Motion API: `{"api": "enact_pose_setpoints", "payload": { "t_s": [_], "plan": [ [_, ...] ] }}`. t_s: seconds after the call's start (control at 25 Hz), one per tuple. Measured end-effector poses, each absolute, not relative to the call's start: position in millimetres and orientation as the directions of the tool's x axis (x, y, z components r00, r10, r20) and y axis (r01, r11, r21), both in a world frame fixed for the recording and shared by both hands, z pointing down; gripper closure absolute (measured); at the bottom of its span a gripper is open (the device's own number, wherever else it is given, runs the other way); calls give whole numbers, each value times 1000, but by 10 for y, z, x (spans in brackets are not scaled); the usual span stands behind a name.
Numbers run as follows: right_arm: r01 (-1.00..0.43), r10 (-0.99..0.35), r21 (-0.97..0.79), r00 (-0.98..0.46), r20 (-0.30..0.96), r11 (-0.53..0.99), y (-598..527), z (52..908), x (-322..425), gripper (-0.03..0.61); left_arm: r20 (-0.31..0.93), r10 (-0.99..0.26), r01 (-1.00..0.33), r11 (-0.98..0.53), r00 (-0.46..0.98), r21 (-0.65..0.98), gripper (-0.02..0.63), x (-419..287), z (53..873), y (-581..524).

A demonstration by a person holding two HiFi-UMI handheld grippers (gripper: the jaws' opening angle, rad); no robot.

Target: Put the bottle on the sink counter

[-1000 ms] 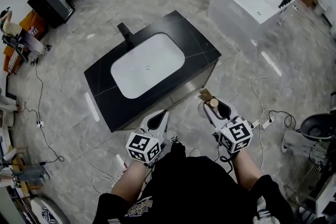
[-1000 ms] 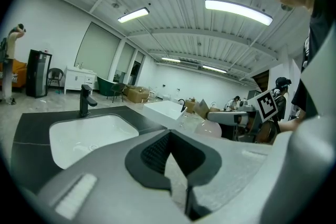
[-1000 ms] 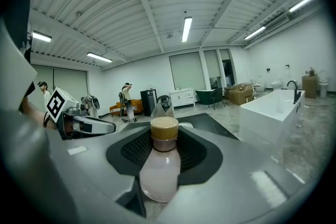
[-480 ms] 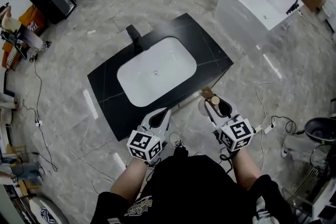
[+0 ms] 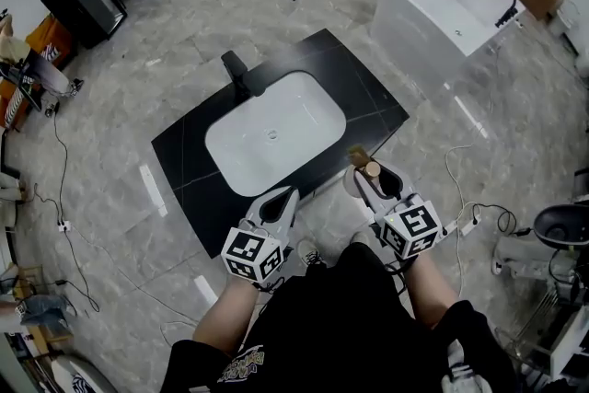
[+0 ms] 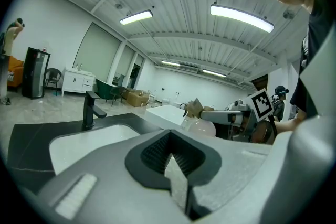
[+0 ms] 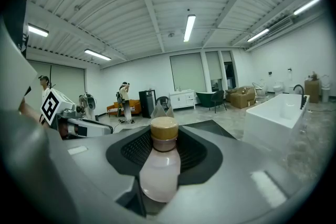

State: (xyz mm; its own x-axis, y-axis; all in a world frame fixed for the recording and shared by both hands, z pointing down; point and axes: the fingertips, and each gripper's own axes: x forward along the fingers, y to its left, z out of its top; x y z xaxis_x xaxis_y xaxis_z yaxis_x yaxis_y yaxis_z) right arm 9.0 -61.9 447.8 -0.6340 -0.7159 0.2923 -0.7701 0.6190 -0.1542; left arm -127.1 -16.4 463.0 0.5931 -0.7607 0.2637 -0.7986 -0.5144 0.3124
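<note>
Your right gripper (image 5: 371, 182) has its fingers clamped on the bottle (image 5: 361, 179), which stands upright with its tan cap up. It hangs at the tabletop's (image 5: 373, 110) near edge, at 5 o'clock from the basin (image 5: 276, 132); whether it is over the edge is unclear. A bare black strip lies at 12 o'clock from the bottle, between the basin rim and the right corner. The faucet (image 5: 238, 72) stands across the basin at 11 o'clock, and the bathtub (image 5: 451, 0) is well apart at 1 o'clock. Your left gripper (image 5: 283, 198) hovers at 9 o'clock from the bottle, fingers closed on nothing. Cables (image 5: 479, 212) trail on the floor at 3 o'clock.
</note>
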Motion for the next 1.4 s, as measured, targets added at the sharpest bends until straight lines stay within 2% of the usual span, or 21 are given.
{"api": "enact_pose_setpoints", "payload": {
  "t_s": [0.36, 0.84, 1.4],
  "plan": [
    [-734, -680, -152, -673, 292, 662, -1035, 4480, -12, 414, 254, -802, -833, -468, 540, 294, 614, -1374, 4563, -383],
    [-627, -574, -136, -765, 293, 767, -2185, 4554, -106, 414, 269, -868, -896, -344, 418, 282, 614, -1333, 4578, -1196],
    [-564, -502, -132, -802, 323, 815, -3397, 5008, -192, 414, 310, -868, -907, -303, 389, 293, 614, -1107, 4951, -2141]
  ]
}}
